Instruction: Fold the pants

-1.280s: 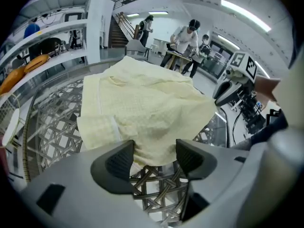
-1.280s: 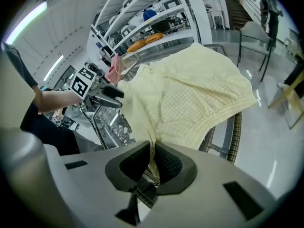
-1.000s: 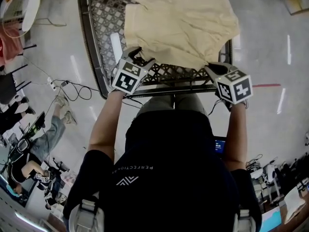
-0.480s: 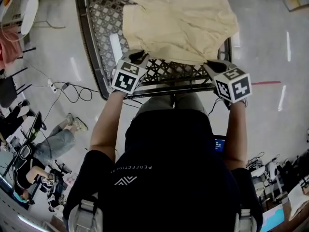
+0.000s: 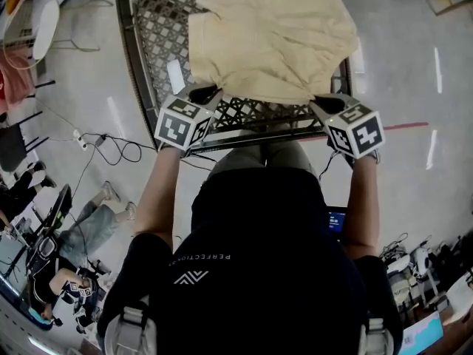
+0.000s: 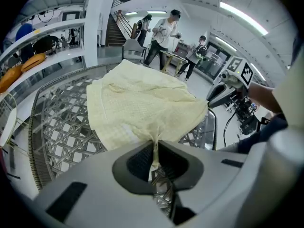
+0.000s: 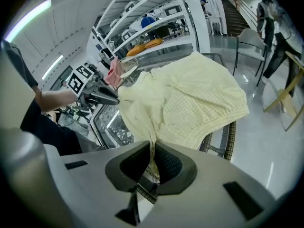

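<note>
Pants (image 5: 273, 35): pale yellow, judged soft, light, limp; spread on lattice table (image 5: 148, 50), hem at near edge. Left gripper (image 5: 205, 93): jaws just been closing, now pinching near-left hem corner. Right gripper (image 5: 319, 102): clamped on near-right corner. Best hold: hem corners; cloth likely sags between.

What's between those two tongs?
Head view: the near edge of the pants, over a lattice table. The left tongs have just been closing on it; the right tongs grip it.

Only thing I can actually read is "PERFECTION" in small pale letters, upside down from the head view, on the person's black shirt (image 5: 259, 228) beside a chevron logo (image 5: 194, 277).
</note>
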Motion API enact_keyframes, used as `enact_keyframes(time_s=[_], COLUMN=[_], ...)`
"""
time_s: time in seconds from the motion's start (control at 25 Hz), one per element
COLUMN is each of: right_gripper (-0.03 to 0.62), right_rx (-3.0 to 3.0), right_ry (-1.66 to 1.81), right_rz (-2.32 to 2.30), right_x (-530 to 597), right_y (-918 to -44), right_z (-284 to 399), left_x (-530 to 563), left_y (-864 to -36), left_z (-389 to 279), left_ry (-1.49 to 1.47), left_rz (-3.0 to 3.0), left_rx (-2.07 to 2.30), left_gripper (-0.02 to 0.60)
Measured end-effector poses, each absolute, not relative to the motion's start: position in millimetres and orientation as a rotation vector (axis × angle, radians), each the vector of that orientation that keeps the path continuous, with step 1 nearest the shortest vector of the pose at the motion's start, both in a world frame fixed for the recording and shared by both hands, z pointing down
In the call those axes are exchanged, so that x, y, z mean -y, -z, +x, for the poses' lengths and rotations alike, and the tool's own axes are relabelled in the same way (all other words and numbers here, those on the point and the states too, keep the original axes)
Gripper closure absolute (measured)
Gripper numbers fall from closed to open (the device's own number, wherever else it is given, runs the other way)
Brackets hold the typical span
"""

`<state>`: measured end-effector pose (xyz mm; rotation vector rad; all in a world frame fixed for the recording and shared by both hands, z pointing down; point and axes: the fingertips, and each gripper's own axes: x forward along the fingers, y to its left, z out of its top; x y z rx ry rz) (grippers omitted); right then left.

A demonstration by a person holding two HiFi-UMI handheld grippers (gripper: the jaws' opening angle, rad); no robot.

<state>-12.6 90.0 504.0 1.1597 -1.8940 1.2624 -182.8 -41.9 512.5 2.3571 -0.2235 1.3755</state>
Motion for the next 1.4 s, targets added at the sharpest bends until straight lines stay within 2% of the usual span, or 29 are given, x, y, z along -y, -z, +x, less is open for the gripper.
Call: enact_keyframes(time_s=[0.56,1.24,1.4], right_gripper=[0.543,0.543,0.543], right_rx=[1.934,1.966,1.988], right_ry=[-1.218,-1.076,-1.064], right_rz=[1.141,1.297,1.313], right_x=[-116.6,-80.6,-61.2], right_y=[-478.4,-444.3,-437.5], right_z=[-45.4,9.1,10.0], left_x=[55.3,109.6,131.2], left_y=[-448.6,-406.4,-402.4], left_z=[-178.4,-94.1,-91.6], left_ry=[-1.333,-1.358,-1.356], left_rz=[2.457,2.6,2.599], left_rx=[0.161,0.2,0.226], left_gripper=[0.548,0.546,0.546])
